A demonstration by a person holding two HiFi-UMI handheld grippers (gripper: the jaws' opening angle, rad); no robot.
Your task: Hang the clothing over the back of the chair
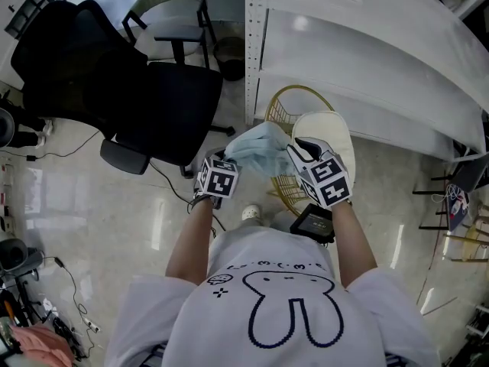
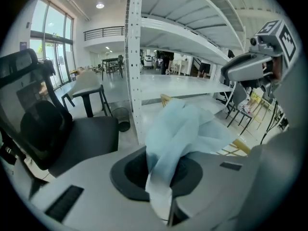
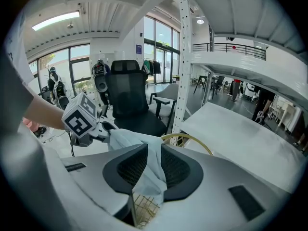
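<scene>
A crumpled light-blue garment (image 1: pixel 258 148) hangs between my two grippers, just above a gold wire chair (image 1: pixel 284 99) with a cream cushion (image 1: pixel 330 132). In the head view my left gripper (image 1: pixel 231 159) is shut on the garment's left end. My right gripper (image 1: pixel 295 151) is shut on its right end. In the left gripper view the cloth (image 2: pixel 185 129) bunches up out of the shut jaws, and the right gripper (image 2: pixel 248 67) shows at the upper right. In the right gripper view a fold of cloth (image 3: pixel 150 170) is pinched over the gold chair rim (image 3: pixel 190 138).
A black office chair (image 1: pixel 122 82) stands to the left, close to the left gripper. White metal shelving (image 1: pixel 367 60) runs behind the gold chair. A white chair (image 1: pixel 174 21) and a dark bin (image 1: pixel 229 58) sit farther back. Cables (image 1: pixel 72 151) trail on the glossy floor.
</scene>
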